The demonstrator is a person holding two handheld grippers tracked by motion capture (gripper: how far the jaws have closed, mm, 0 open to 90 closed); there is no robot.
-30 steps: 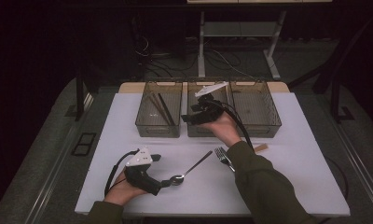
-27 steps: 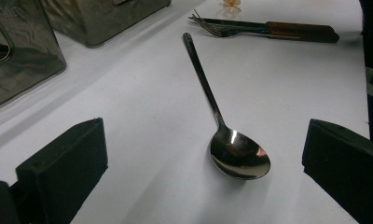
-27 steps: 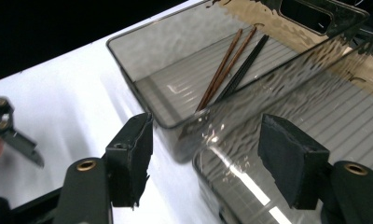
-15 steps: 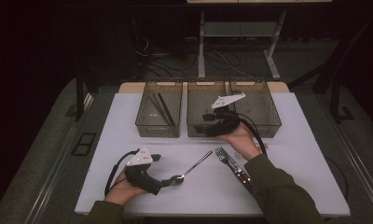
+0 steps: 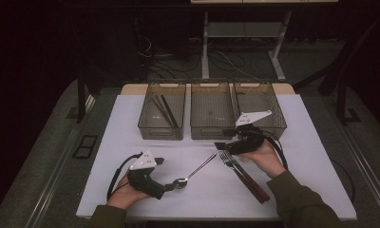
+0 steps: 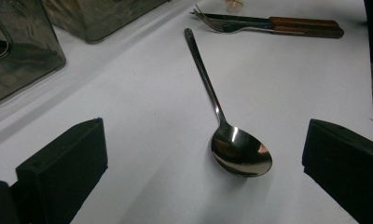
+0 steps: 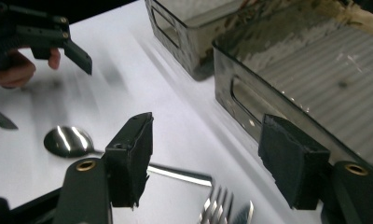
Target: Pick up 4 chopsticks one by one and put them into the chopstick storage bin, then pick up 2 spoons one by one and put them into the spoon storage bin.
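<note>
The left hand-held gripper (image 5: 171,186) rests near the front edge of the surface (image 5: 131,123), left of middle, with its jaws spread wide and holding nothing. In the left gripper view the bowl of a metal spoon (image 6: 222,122) lies on the surface between the two black jaws, touching neither; its handle runs away from the gripper toward the middle of the surface.

The right hand-held gripper (image 5: 222,145) sits right of middle, just in front of the bins, its jaws also wide apart and empty. In the right gripper view the tines of a fork (image 7: 222,210) lie just below the gap between its jaws. In the high view the fork (image 5: 242,173) has a brown wooden handle that slants toward the front right corner, and a second wooden-handled utensil lies tight alongside it.

Three clear plastic bins stand side by side along the back edge. The left bin (image 5: 162,130) holds dark chopsticks (image 5: 164,110); the middle bin (image 5: 212,130) and the right bin (image 5: 273,116) look empty.
</note>
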